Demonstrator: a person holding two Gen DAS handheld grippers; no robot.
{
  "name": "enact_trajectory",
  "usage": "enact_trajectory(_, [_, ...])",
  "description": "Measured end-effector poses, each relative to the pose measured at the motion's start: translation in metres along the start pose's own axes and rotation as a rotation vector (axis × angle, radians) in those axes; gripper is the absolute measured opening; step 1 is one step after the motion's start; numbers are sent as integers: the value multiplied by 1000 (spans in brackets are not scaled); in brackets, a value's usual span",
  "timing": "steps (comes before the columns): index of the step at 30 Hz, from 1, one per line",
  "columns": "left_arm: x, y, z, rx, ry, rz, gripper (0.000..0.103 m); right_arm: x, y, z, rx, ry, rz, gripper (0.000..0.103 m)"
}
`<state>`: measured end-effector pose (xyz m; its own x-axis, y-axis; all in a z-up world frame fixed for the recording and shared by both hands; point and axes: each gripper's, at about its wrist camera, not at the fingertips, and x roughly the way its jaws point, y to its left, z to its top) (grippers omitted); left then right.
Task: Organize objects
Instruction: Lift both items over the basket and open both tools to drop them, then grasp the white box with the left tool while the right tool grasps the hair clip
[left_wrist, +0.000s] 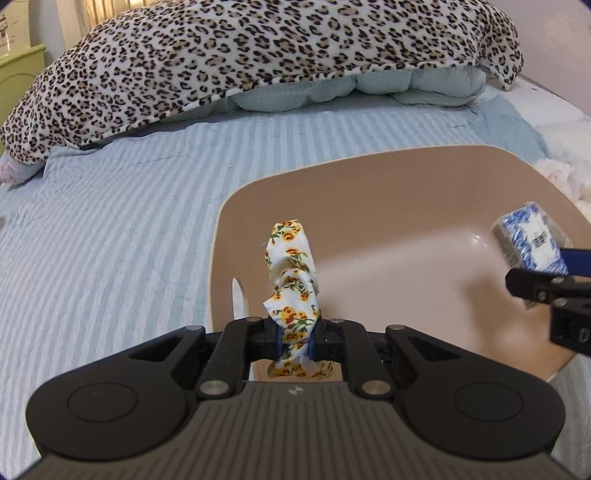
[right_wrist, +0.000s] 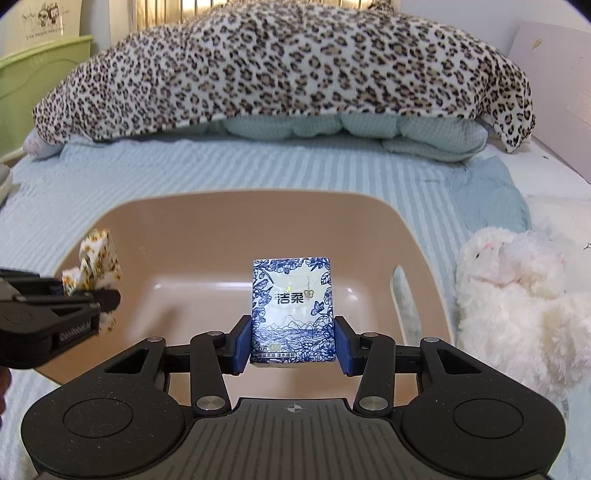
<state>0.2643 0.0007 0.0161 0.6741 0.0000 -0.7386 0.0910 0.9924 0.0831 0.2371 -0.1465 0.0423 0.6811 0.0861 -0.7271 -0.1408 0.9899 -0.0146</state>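
Both grippers hang over a tan plastic basin (right_wrist: 236, 214) that sits on a bed made up with a pale blue striped sheet (left_wrist: 110, 229). The left gripper (left_wrist: 295, 338) has its two blue-padded fingers drawn close together, pinching a floral scrunchie (left_wrist: 293, 269) of white cloth with yellow and orange flowers; most of the fabric stands up above the fingers and a little tuft hangs below them, all of it in the air above the basin's left side. The right gripper (right_wrist: 293, 345) is clamped on a small tissue pack (right_wrist: 292, 310) printed in blue and white, a pad pressed to each side of its lower half, the pack upright and held above the middle of the basin. From the left wrist camera the pack shows at the far right, over the basin's right part, well apart from the scrunchie. A white plush toy (right_wrist: 517, 291) lies on the sheet just beside the basin's right wall. Farther back, a leopard-print blanket (right_wrist: 280, 62) is heaped over a light green quilt (right_wrist: 347, 127).
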Motion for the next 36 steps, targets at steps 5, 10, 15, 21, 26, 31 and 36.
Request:
enact_trajectory(5, [-20,2,2,-36,-32,-18,62,-9,-3,-5,12,-9,-1,55])
enact_trajectory(10, [-52,-1,0,-6,-89,4,79,-39,-9,-7,14,-59,0,72])
enact_trajectory(15, [-79,-2,-10,9,-113,9,82,-66,-13,-16,13,-64,13,75])
enact_trajectory(21, [-99,3,-28,9,-104,11,83,-94,-16,-38,15,-53,18,78])
enact_trajectory(26, [-103,8,-53,-25,-73,20,83,-102,-23,-62,32,-18,8,79])
enact_trajectory(31, [-101,8,-77,-58,-28,11,83,-90,-32,-84,59,54,2,79])
enact_trajectory(36, [-92,1,-100,-76,32,8,83,-85,-33,-102,69,97,-9,79])
